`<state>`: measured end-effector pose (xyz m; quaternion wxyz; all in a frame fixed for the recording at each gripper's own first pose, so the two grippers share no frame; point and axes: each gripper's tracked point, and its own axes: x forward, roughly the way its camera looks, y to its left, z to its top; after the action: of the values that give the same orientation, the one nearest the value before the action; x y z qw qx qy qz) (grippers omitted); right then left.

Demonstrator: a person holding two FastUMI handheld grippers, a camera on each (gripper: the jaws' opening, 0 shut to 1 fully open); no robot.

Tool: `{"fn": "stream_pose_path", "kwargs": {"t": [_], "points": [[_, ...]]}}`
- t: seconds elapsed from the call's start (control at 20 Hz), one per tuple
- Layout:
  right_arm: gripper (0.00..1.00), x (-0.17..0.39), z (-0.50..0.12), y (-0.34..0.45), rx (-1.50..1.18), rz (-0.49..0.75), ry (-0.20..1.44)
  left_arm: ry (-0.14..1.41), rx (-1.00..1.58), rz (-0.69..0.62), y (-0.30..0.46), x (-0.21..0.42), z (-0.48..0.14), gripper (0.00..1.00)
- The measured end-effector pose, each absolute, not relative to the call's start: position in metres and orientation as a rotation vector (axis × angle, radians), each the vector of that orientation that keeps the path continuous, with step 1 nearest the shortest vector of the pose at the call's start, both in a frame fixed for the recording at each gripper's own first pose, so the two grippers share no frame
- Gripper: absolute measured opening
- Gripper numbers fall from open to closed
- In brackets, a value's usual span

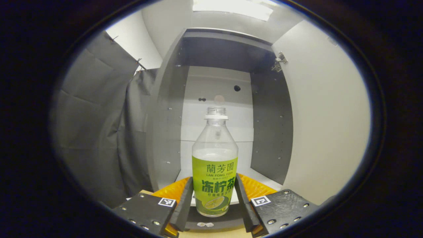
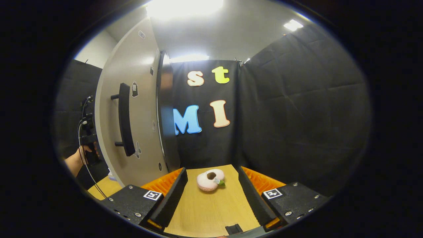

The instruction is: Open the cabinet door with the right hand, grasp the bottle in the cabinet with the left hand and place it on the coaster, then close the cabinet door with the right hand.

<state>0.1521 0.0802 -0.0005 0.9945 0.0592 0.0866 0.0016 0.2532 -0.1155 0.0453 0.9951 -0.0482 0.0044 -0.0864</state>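
Left gripper view: the bottle point(image 1: 214, 165) stands upright at the front edge of the open cabinet point(image 1: 218, 99), between the left tool's point(image 1: 214, 198) spread fingers; contact cannot be told. Right gripper view: right tool point(image 2: 211, 195) apart over the table point(image 2: 211, 211); door point(image 2: 132, 109) with handle point(image 2: 124, 119) at 10 o'clock; a pink toy point(image 2: 209, 180) at 12.

Pale wood-grain bench point(image 2: 211, 208) under right gripper view. Pink ring-shaped plush toy point(image 2: 209, 180) with dark centre hole and small green tip lies flat on bench, near far edge. Black cloth wall point(image 2: 297, 125) behind. Bright ceiling light point(image 2: 292, 24) overhead. Grey cloth point(image 1: 96, 132) hangs left of cabinet.
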Motion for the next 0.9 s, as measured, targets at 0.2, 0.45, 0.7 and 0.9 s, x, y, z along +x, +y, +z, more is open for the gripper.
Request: {"fn": "stream_pose_path", "kwargs": {"t": [0.2,0.45,0.7,0.9], "points": [[0.95,0.153,-0.001,0.083,0.113,0.045,0.173,0.011,-0.101,-0.145,-0.098,0.221,0.038,0.63],[0.95,0.154,0.003,0.084,0.111,0.081,0.157,0.013,-0.111,-0.114,-0.081,0.177,0.024,0.72],[0.95,0.159,0.004,0.083,0.135,0.088,0.141,0.032,-0.112,-0.097,-0.070,0.136,-0.003,0.68],[0.95,0.165,-0.002,0.085,0.143,0.093,0.150,0.037,-0.099,-0.090,-0.061,0.110,-0.020,0.72]]}}
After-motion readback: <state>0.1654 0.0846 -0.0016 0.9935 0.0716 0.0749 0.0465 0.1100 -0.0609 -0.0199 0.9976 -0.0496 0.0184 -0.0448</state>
